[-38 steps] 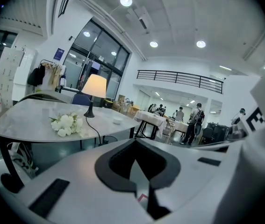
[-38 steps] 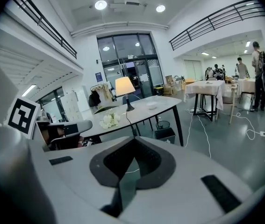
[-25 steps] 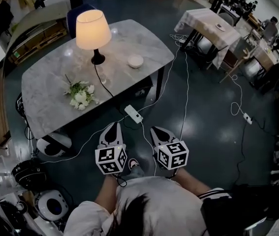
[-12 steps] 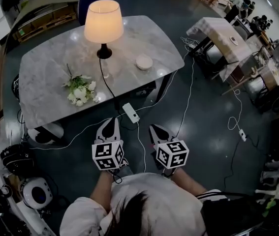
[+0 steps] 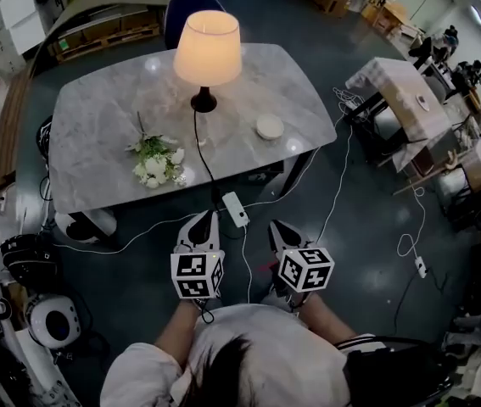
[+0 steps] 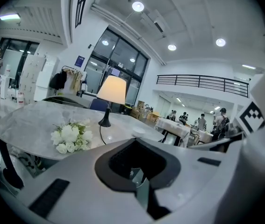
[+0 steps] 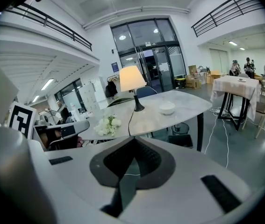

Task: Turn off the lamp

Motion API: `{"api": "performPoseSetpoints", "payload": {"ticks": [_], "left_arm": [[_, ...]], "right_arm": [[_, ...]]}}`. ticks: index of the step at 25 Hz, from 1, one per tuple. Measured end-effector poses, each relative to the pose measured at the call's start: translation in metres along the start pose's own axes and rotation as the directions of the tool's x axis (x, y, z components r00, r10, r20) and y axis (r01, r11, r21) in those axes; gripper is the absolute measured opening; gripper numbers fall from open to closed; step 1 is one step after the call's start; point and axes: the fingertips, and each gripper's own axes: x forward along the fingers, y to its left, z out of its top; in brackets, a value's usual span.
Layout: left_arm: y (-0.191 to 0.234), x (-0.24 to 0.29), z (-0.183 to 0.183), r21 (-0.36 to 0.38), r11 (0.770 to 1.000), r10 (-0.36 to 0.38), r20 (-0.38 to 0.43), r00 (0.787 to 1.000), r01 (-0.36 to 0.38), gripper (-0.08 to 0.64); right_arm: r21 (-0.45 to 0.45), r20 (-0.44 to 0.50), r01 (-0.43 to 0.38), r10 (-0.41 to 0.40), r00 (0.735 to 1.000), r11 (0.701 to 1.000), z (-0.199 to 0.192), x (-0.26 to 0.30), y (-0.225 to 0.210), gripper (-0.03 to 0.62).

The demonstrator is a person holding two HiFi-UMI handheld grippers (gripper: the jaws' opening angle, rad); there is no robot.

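Note:
The lamp (image 5: 209,49) is lit, its cream shade glowing over a black base on the marble table (image 5: 96,134). Its black cord runs off the table's near edge to a white power strip (image 5: 235,209) on the floor. My left gripper (image 5: 204,223) and right gripper (image 5: 280,231) are side by side over the floor, short of the table, pointing at it. Both are shut with nothing in them. The left gripper view shows the lamp (image 6: 112,90) far beyond its closed jaws. In the right gripper view the lamp (image 7: 131,78) stands mid-table.
A bunch of white flowers (image 5: 157,159) and a white bowl (image 5: 269,126) lie on the table either side of the cord. White cables trail over the dark floor (image 5: 333,202). A cloth-covered table (image 5: 401,91) stands at right, and bags and gear (image 5: 45,320) at left.
The person has stepped closer to the table, so lamp and table sit nearer and more central. Both grippers have come forward with the body and stayed shut.

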Motion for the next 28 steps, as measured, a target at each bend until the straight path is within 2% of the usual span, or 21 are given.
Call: {"api": "performPoseSetpoints", "payload": {"ticks": [4, 8, 12, 17, 21, 28], "left_arm": [[0.0, 0.004, 0.007, -0.002, 0.999, 0.053, 0.021, 0.998, -0.053, -0.005], [-0.006, 0.012, 0.011, -0.01, 0.991, 0.136, 0.041, 0.99, -0.135, -0.005], [-0.021, 0.017, 0.01, -0.032, 0.974, 0.224, 0.052, 0.973, -0.222, -0.005], [-0.041, 0.024, 0.003, -0.069, 0.945, 0.322, 0.049, 0.945, -0.319, -0.005], [-0.055, 0.025, -0.004, -0.114, 0.914, 0.397, 0.058, 0.916, -0.389, -0.005], [-0.063, -0.003, -0.015, -0.178, 0.827, 0.55, 0.053, 0.834, -0.534, -0.005]], "right_arm": [[-0.032, -0.004, -0.051, 0.051, 0.999, 0.998, 0.01, 0.01, -0.007, -0.001], [-0.049, -0.022, -0.122, 0.121, 0.992, 0.991, 0.018, 0.021, -0.023, -0.001], [-0.03, -0.048, -0.213, 0.212, 0.976, 0.977, 0.029, 0.03, -0.043, -0.002], [-0.057, -0.093, -0.319, 0.313, 0.945, 0.946, 0.036, 0.038, -0.061, -0.002], [-0.076, -0.134, -0.388, 0.376, 0.917, 0.919, 0.039, 0.047, -0.074, -0.002], [-0.08, -0.199, -0.51, 0.487, 0.85, 0.857, 0.038, 0.053, -0.068, -0.002]]}}
